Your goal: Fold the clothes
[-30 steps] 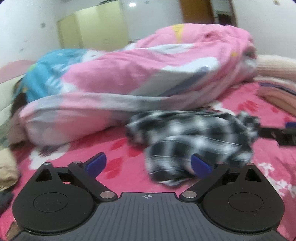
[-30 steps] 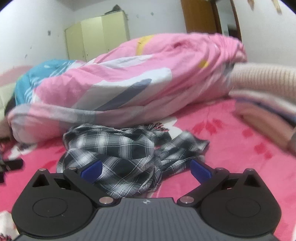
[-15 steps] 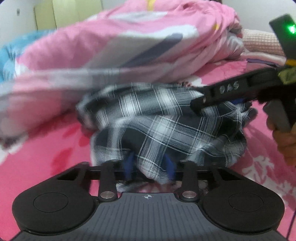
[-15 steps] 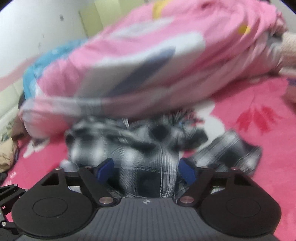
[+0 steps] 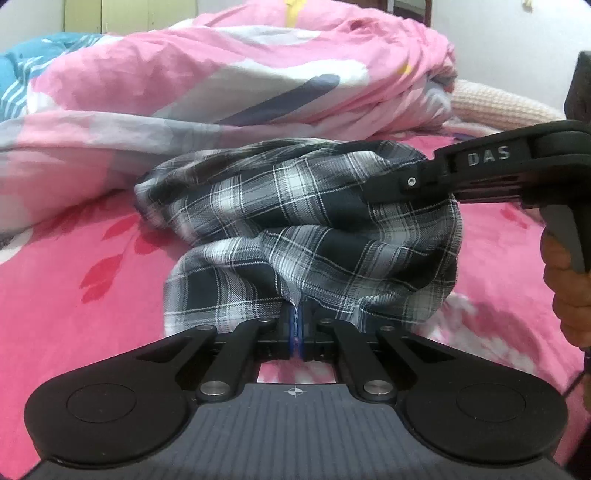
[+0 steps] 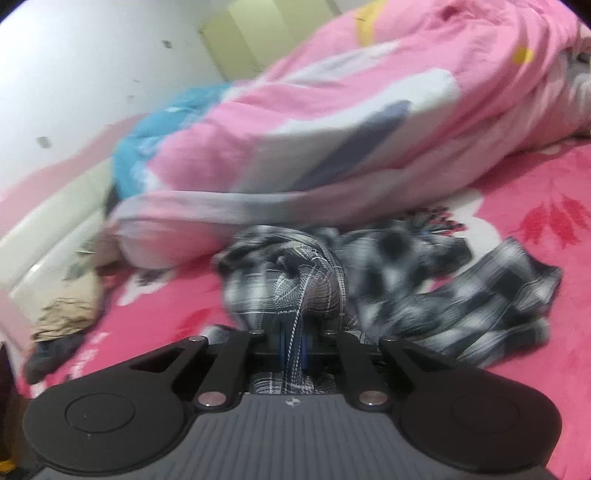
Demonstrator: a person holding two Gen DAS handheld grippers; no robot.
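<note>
Sprawling across the pink bed (image 5: 92, 280) below the heaped quilt (image 5: 221, 74), the crumpled plaid shirt (image 5: 314, 236) bunches between both tools: the left gripper (image 5: 297, 328) pinches its near edge, the right gripper (image 6: 293, 339) pinches cloth from the right side.

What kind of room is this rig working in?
Most likely a home bedroom. The plaid shirt lies on a bed's pink floral sheet, a bunched pink quilt is heaped behind it, and pale yellow wardrobe doors stand against the far wall.
</note>
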